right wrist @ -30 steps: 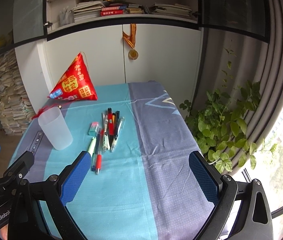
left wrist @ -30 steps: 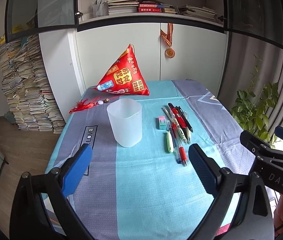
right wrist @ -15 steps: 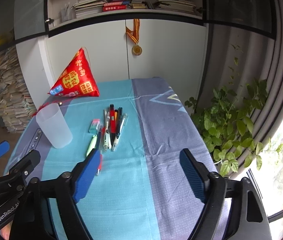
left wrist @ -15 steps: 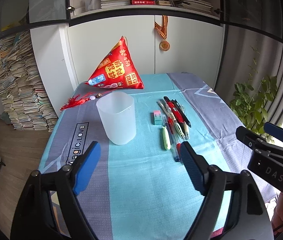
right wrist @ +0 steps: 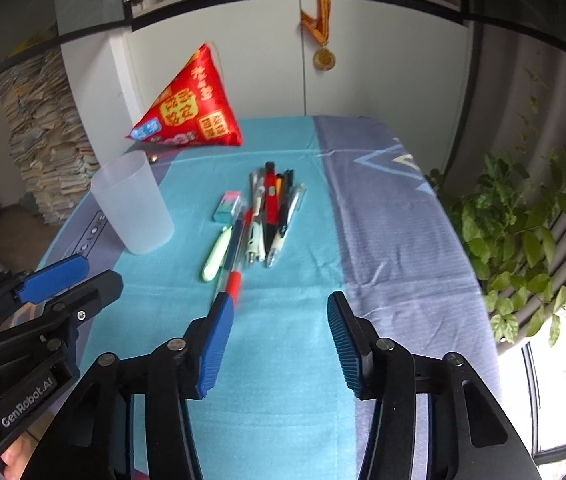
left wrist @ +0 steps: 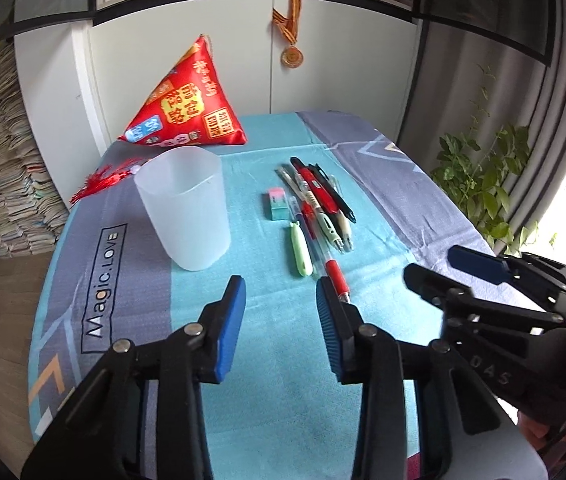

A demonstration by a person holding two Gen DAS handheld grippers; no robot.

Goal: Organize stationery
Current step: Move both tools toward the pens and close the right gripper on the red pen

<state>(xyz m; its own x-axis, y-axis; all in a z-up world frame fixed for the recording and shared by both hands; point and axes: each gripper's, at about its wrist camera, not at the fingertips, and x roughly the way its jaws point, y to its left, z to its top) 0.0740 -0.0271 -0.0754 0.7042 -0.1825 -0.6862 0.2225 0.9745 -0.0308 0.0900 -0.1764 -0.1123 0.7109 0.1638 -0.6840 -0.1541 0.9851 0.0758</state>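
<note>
A cluster of pens (left wrist: pixel 319 204) lies on the table (left wrist: pixel 395 196) just right of an upright translucent cup (left wrist: pixel 185 210), long axes running away from the camera, tips pointing toward it. Left claw (left wrist: pixel 281 312) and right claw (right wrist: pixel 279 320) hover nearer, both partly open, holding nothing.

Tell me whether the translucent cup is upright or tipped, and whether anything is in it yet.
Upright and empty. The translucent cup stands on its base, mouth up, with nothing visible through its walls; the pens lie on the tablecloth.
</note>
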